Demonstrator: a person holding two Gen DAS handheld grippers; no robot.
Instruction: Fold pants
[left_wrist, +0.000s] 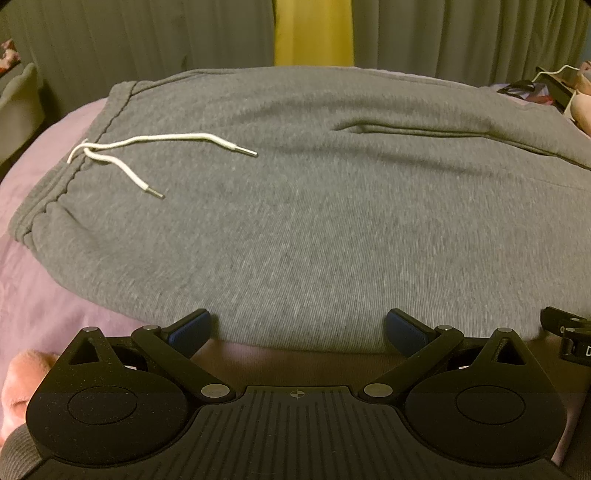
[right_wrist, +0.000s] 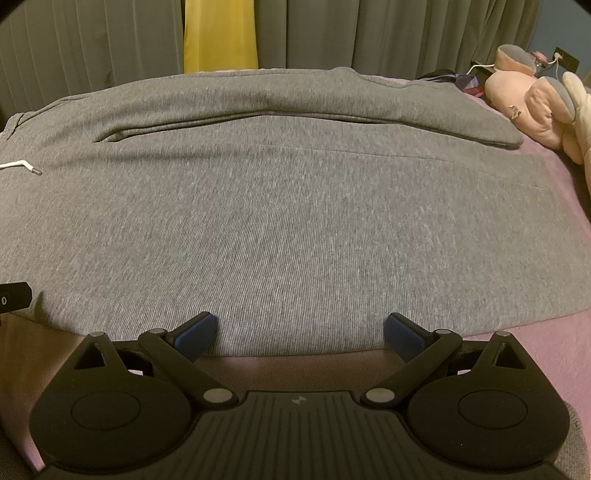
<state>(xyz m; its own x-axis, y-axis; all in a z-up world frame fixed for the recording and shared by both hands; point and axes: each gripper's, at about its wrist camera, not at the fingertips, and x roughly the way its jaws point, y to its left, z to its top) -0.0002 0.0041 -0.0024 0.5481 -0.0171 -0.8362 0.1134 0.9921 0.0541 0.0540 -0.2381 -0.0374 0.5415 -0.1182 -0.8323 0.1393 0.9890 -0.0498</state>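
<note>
Our left tool (left_wrist: 297, 328) and right tool (right_wrist: 300, 330) both stand wide, holding nothing, poised at the near edge of the grey pants (left_wrist: 295, 229), which lie flat on the bed (left_wrist: 48, 280). We judge the first fold pending: each must pinch that edge.
</note>
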